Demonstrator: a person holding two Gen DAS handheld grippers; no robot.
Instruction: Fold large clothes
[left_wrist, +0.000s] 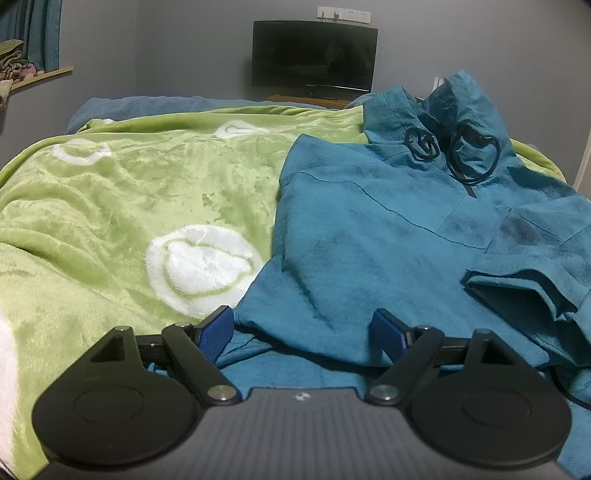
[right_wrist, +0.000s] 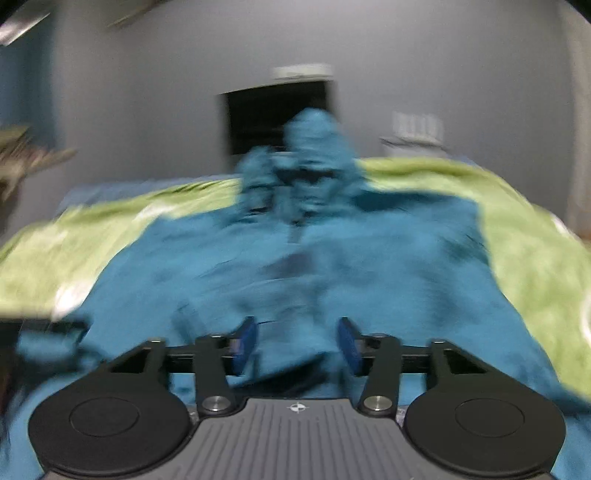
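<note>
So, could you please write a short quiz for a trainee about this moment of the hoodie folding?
1. True or false: the left gripper is open.
2. The hoodie lies on which blanket? A) green blanket B) red C) striped grey
3. Fill in: behind the bed, at the wall, stands a dark ____.

Key: 1 true; 2 A; 3 screen. The right wrist view is blurred, yet the right gripper also shows open jaws over the hoodie.
</note>
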